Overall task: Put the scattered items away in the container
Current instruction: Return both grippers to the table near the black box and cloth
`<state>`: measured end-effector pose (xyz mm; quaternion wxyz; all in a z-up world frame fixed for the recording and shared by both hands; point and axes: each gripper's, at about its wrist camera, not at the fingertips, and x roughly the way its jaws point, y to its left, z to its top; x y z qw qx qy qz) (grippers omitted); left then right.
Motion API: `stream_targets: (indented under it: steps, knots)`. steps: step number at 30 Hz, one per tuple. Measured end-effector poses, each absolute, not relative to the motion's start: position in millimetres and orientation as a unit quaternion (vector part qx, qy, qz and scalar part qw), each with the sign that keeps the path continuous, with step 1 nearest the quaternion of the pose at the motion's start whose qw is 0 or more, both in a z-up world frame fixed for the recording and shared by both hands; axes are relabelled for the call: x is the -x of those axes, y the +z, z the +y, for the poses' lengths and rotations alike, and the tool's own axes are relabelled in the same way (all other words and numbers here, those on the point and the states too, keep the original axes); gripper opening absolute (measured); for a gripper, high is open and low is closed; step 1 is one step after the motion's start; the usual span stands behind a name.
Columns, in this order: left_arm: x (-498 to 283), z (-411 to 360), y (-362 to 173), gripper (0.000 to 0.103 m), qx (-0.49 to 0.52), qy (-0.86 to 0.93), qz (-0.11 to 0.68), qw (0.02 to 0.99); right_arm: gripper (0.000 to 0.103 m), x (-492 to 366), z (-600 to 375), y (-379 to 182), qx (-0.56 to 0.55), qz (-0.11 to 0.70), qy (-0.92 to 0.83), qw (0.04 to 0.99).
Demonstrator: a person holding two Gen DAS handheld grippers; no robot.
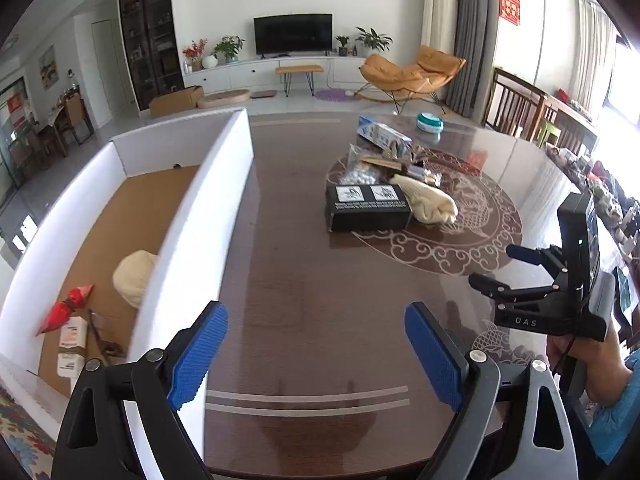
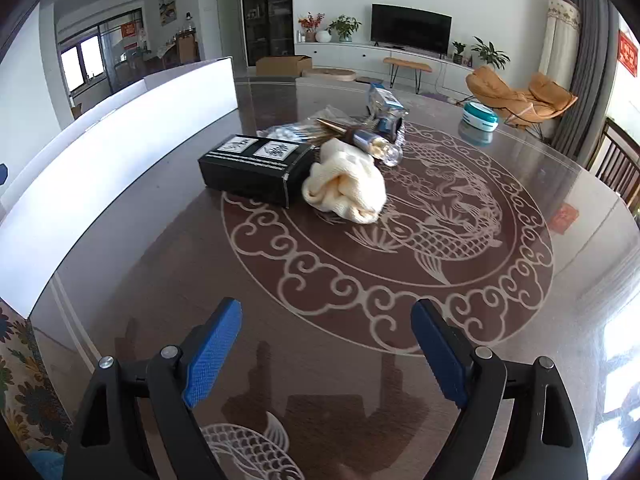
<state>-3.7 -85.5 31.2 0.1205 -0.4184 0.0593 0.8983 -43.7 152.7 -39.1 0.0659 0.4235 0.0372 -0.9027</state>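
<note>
Dark brown table (image 2: 168,248) under a glossy top, pale fish-and-cloud medallion inlaid at centre. Left gripper (image 1: 316,354) hovers low over bare wood, blue pads spread wide, nothing between them. Right gripper (image 2: 326,354) likewise spread wide and empty above the near edge of the medallion; it also shows in the left wrist view at far right, held in a hand (image 1: 580,354). White-walled container (image 1: 212,208) with a cardboard floor sits along the table's left side, its near wall just beside the left gripper's left finger. Inside it: a cream cloth bundle (image 1: 134,276) against the near wall, a red wrapper (image 1: 66,308), a white packet with orange print (image 1: 72,346). Scattered items lie well apart from the container, clustered on the far part of the medallion: black box (image 2: 256,168) with two white label panels, a cream knitted cloth (image 2: 346,188) touching its right end, a clear bottle (image 2: 378,146) lying on its side behind the cloth, a bag of small white balls (image 1: 358,176), a blue-and-white carton (image 2: 386,106) furthest back. A teal-and-white round tub (image 2: 480,114) stands alone, to the right of the pile.
</note>
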Motion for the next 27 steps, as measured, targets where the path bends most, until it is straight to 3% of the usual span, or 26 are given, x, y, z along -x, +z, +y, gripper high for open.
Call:
stream_targets:
  steps: [8,10,12,19,27]
  knots:
    - [31.1,-19.1,-48.8,0.09,0.465,0.875,0.068,0.114,0.089,34.8,180.2,-57.0,-0.446,0.033,-0.893,0.054]
    - [36.5,-14.6,-54.7,0.09,0.466,0.876,0.06,0.111,0.091,34.5,181.1,-56.6,-0.447,0.028,-0.893,0.051]
    - [44.1,-12.2,-60.4,0.09,0.47,0.874,0.056,0.108,0.103,37.3,179.9,-59.6,-0.456,0.032,-0.888,0.049]
    - [61.5,-11.2,-66.2,0.091,0.462,0.88,0.053,0.095,0.103,35.6,179.6,-58.4,-0.456,0.031,-0.888,0.049]
    - [65.7,-13.8,-69.3,0.103,0.459,0.883,0.048,0.088,0.103,35.8,179.8,-58.4,-0.456,0.031,-0.888,0.049]
